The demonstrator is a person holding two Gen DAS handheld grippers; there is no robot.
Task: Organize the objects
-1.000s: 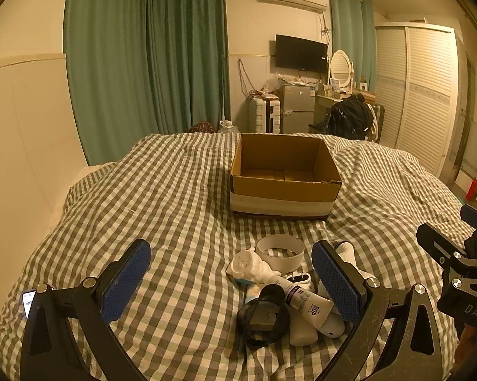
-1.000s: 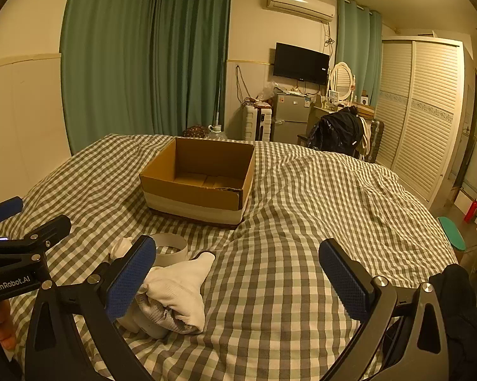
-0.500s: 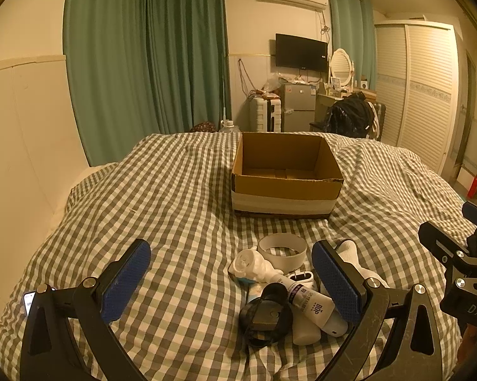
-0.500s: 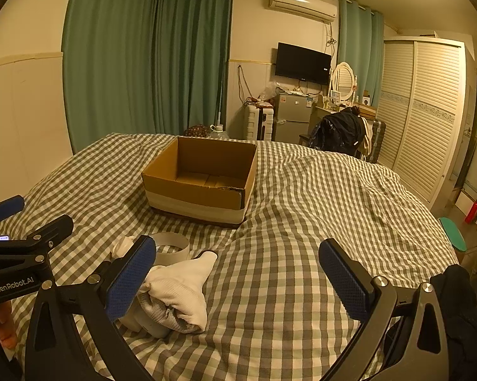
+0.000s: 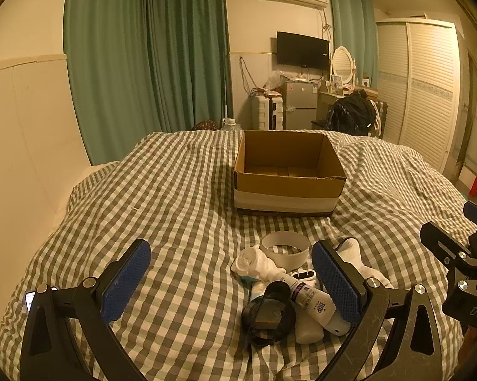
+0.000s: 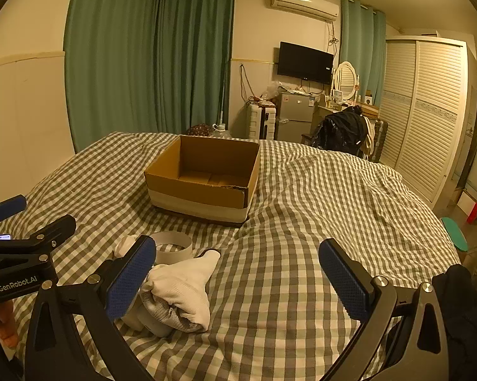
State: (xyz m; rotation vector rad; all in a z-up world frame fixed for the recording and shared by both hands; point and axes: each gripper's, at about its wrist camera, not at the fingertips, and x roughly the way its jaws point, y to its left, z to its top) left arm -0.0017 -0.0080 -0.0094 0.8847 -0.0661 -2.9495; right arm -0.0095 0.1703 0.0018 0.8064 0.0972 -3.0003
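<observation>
Your left gripper [image 5: 232, 281] and right gripper [image 6: 238, 277], jaws released, hover over the bed's [image 5: 174, 209] near edge; pile [image 5: 289, 289] before box [image 5: 287, 171].

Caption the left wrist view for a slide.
Open left gripper above a pile of toiletries on the checked bedspread, empty cardboard box beyond.

A lived-in home bedroom: a checked bed [image 5: 181, 209] near, green curtains [image 5: 149, 63] far left, TV [image 5: 303, 48], small fridge [image 5: 298, 109] and louvred wardrobe [image 5: 429, 95] far right.
</observation>
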